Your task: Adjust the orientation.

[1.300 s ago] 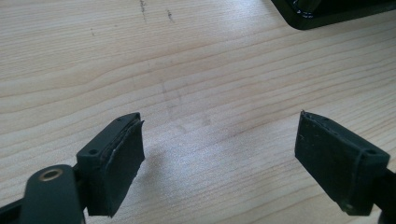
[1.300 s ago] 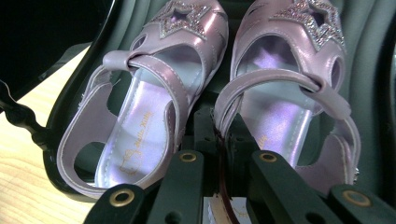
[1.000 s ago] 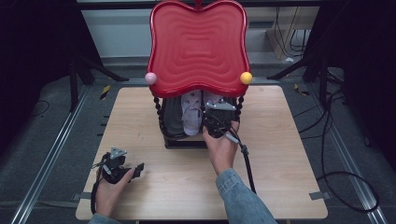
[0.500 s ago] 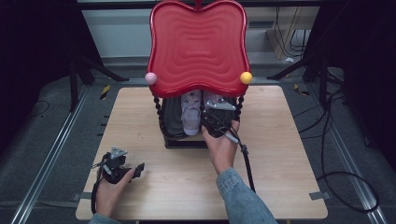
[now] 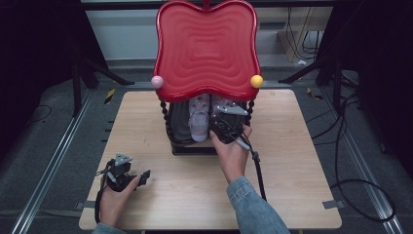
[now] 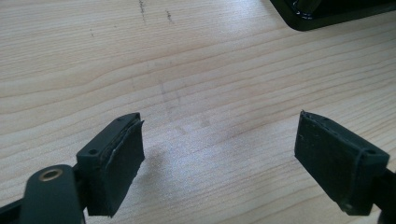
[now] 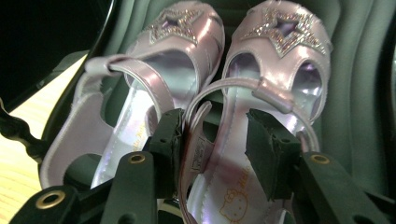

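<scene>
A pair of pink sandals with glittery stars lies on the lower shelf of a small rack with a red wavy top (image 5: 207, 46). The left sandal (image 7: 140, 93) (image 5: 198, 119) and the right sandal (image 7: 280, 51) lie side by side. My right gripper (image 7: 215, 140) (image 5: 225, 124) reaches under the red top. Its jaws straddle the right sandal's inner side wall and heel strap, one jaw between the sandals and one inside the shoe, with a gap left. My left gripper (image 5: 141, 176) (image 6: 219, 158) rests open on the wooden table (image 5: 302, 161), nothing between its pads.
The rack has a black base (image 5: 195, 146) (image 6: 327, 14), twisted black posts, a pink ball (image 5: 157, 81) and a yellow ball (image 5: 256, 81) at the top's front corners. The red top overhangs the shoes. Cables lie on the floor to the right.
</scene>
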{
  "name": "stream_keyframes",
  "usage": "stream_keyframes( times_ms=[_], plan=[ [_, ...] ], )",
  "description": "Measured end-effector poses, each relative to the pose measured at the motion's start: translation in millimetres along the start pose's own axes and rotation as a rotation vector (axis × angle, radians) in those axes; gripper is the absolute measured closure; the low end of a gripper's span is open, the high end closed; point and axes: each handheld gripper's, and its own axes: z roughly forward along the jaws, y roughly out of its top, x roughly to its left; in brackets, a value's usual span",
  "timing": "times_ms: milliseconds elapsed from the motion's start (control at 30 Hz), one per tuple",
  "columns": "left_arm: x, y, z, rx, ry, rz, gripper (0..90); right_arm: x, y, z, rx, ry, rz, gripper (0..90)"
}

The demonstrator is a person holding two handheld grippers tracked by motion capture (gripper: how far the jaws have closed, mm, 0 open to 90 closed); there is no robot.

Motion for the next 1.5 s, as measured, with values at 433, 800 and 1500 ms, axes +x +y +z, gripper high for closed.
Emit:
stream_keyframes(
  times_ms=[433, 800, 1500],
  plan=[
    [0.4, 0.6, -1.5, -0.008, 0.004, -0.002, 14.5, 2.9, 6.0, -28.1, -0.028, 0.031, -0.032, 55.9],
    [2.0, -0.3, -0.5, -0.009, 0.008, -0.014, 11.4, 1.0, 2.4, -47.9, -0.030, 0.047, -0.052, 37.8],
    [2.1, -1.7, 1.5, 0.006, 0.017, -0.006, 8.1, -4.1, -32.0, -70.8, -0.008, 0.115, -0.128, 12.5]
  ],
)
